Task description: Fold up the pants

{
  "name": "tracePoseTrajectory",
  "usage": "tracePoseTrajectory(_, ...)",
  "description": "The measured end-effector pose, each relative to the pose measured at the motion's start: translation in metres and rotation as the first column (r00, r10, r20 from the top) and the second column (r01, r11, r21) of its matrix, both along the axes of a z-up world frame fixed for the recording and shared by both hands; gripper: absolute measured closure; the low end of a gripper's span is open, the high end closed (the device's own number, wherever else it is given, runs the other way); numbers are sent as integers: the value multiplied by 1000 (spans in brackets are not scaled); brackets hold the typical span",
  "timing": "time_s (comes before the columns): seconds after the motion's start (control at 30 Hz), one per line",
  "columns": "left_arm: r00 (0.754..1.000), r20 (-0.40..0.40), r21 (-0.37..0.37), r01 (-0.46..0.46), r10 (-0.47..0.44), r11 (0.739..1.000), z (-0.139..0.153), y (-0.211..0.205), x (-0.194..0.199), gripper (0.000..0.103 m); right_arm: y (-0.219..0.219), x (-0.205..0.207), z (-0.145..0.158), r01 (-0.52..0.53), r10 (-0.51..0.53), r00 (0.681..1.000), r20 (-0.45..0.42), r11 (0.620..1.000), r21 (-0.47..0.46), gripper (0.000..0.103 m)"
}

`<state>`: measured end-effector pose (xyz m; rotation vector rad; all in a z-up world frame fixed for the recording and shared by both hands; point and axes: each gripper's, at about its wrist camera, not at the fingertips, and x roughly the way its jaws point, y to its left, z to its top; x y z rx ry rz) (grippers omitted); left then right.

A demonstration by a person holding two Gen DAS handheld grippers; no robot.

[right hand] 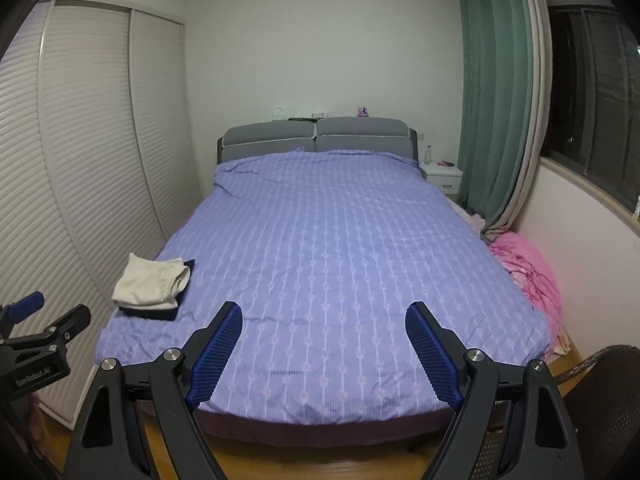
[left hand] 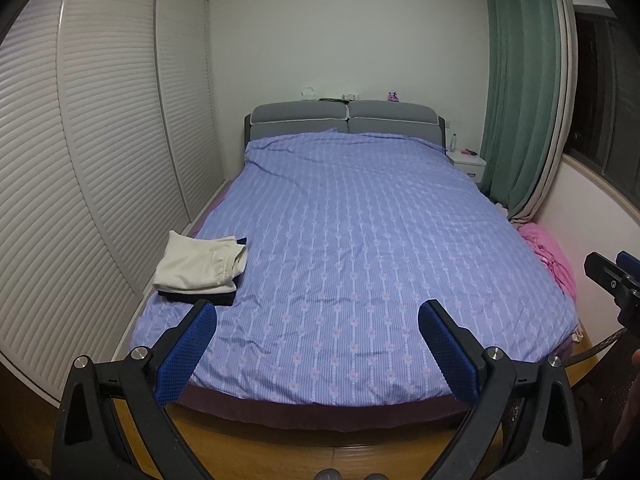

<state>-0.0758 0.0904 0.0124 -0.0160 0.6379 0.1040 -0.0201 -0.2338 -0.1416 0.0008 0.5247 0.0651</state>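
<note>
At the bed's point(left hand: 360, 220) left edge, near its foot, the folded cream pants point(left hand: 198, 266) lie on top of a folded dark garment point(left hand: 200, 298) on the lilac striped duvet. My left gripper point(left hand: 318, 350) hangs over the foot of the bed with its jaws wide and empty. My right gripper point(right hand: 324, 354), further right over the foot, is equally wide, holding nothing. Right of the bed lies a pink heap of bedding point(right hand: 528, 268).

Left gripper point(left hand: 318, 312) and right gripper point(right hand: 324, 316) gape, empty.
</note>
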Motion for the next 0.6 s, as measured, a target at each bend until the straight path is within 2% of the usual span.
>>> tracePoseTrajectory(0.6,1000,-15,6,16,-16,1000,-3,-4,4,0,-6,4,0,20,-20,1000,2,1000,15,19)
